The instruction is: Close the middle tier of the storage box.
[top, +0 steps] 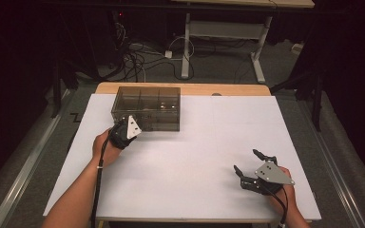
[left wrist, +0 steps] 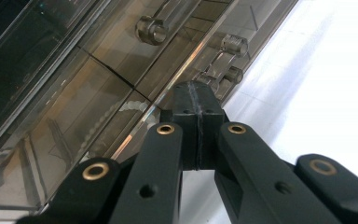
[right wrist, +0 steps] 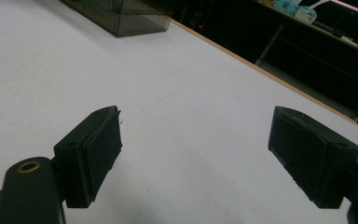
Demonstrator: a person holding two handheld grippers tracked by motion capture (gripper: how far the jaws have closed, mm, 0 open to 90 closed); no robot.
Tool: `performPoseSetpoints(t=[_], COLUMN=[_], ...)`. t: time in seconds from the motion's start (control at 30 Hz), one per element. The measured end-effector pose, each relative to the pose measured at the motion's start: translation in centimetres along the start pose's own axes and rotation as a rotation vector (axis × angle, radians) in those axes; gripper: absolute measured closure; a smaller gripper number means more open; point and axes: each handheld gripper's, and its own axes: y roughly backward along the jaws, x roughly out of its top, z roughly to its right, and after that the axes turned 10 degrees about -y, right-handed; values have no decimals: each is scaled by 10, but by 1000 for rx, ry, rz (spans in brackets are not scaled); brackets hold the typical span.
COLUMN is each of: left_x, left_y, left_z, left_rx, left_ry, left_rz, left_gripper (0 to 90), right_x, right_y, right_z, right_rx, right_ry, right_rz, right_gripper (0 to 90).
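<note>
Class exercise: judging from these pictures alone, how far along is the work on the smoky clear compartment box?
Done: the left gripper has reached the box, its shut jaws at the front edge beside the clear hinge knuckles. In hand: it seems to work at that edge; the lid looks closed. Left: the right gripper waits open, apart, over the white table.

Wooden table under a white sheet

The table [top: 180, 89] carries a white sheet [top: 195, 156] over nearly its whole top; a smoky clear compartment box [top: 147, 108] stands on the sheet at the far left, its contents perhaps small parts.
</note>
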Motion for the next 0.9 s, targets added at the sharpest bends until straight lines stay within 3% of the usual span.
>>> performPoseSetpoints(t=[0.9], left_x=[1], left_y=[-7], left_z=[-2], left_rx=[28], left_ry=[-5], left_rz=[4], left_gripper=[878], right_x=[0], right_y=[-1], right_z=[-1], right_rx=[2], right_ry=[5], right_rz=[-4], right_gripper=[177])
